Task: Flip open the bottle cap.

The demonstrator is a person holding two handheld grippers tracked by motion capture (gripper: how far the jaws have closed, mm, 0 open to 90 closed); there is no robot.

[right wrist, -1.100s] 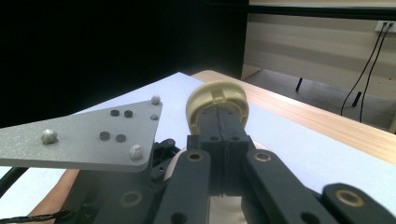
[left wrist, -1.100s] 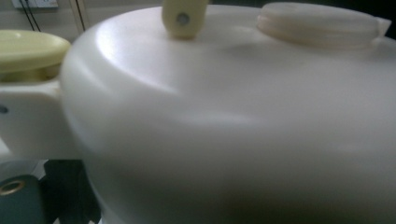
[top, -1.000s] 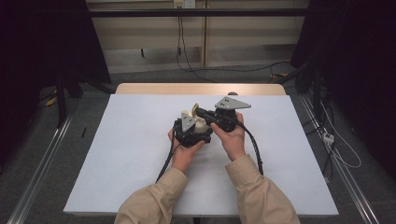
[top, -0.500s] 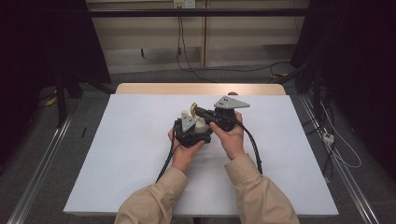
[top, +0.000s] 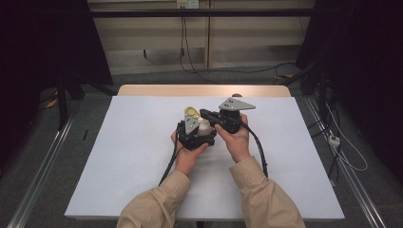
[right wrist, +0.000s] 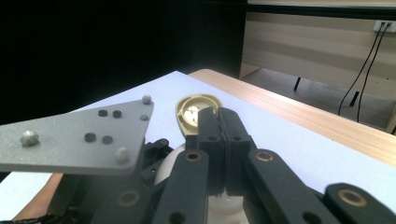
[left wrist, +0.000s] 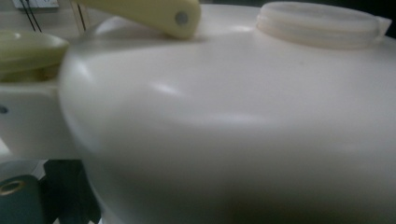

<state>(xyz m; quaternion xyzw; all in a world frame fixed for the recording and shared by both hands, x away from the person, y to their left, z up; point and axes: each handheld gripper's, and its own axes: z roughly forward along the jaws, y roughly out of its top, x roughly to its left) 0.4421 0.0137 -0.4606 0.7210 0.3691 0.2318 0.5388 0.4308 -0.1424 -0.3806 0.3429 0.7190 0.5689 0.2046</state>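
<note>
High view: cream bottle (top: 205, 126) mid-table, held by left gripper (top: 194, 135) — right gripper (top: 205, 114) reaches over its top. Left gripper view: bottle (left wrist: 224, 121) pressed close; jaws hidden, grip unclear. Right gripper view: jaws pinched together at the yellowish flip cap (right wrist: 192, 108).

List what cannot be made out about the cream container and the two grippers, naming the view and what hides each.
1. High view: most of the cream container sits behind the left gripper and right gripper.
2. Left gripper view: the container is blurred and cut off by the edges; its own jaws are hidden.
3. Right gripper view: what the shut jaws pinch is hidden; the yellowish lid is partly covered.
</note>
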